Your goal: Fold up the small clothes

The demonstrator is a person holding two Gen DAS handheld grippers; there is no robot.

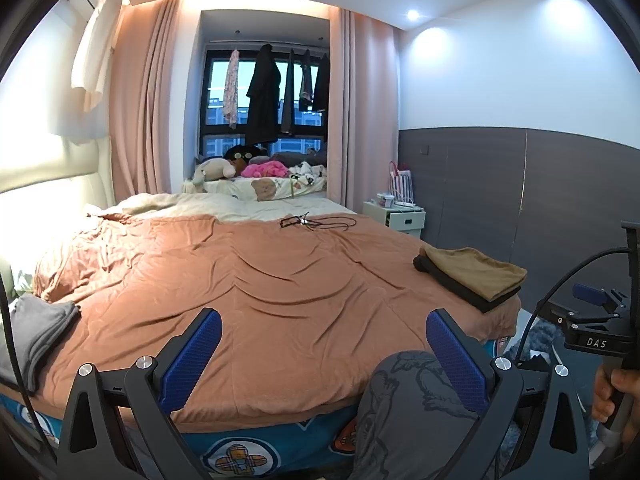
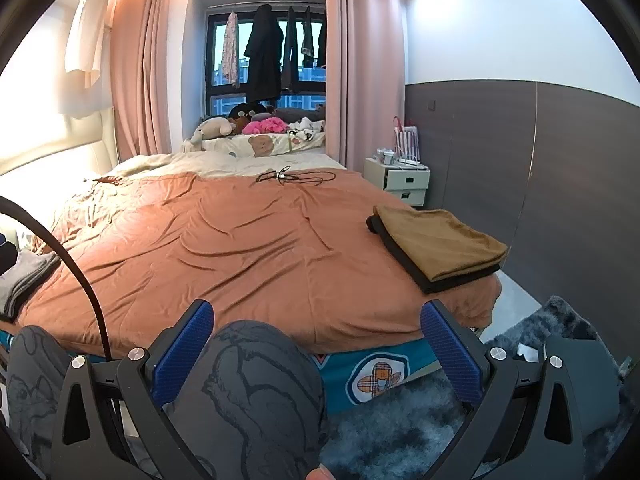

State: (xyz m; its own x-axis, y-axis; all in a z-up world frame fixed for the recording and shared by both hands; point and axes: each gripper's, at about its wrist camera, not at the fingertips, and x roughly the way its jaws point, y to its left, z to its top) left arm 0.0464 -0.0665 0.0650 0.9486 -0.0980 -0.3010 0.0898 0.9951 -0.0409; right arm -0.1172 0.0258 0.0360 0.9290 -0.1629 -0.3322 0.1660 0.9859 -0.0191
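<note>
A bedroom is being viewed, with a bed (image 1: 260,280) covered by a rumpled orange blanket (image 2: 224,248) taking up most of both views. A brown folded garment (image 2: 436,240) is being carried on a black folded garment (image 2: 448,282), the stack lying at the right edge of the blanket. A grey folded cloth (image 1: 36,332) is lying at the left edge, well apart from that stack. A black cable (image 1: 316,222) is lying near the far end of the blanket. The left claw (image 1: 324,354) is being held with its blue pads spread wide, nothing between them. The right claw (image 2: 316,346) is likewise being held spread and empty, above the person's knee (image 2: 256,376) at the foot of the bed.
</note>
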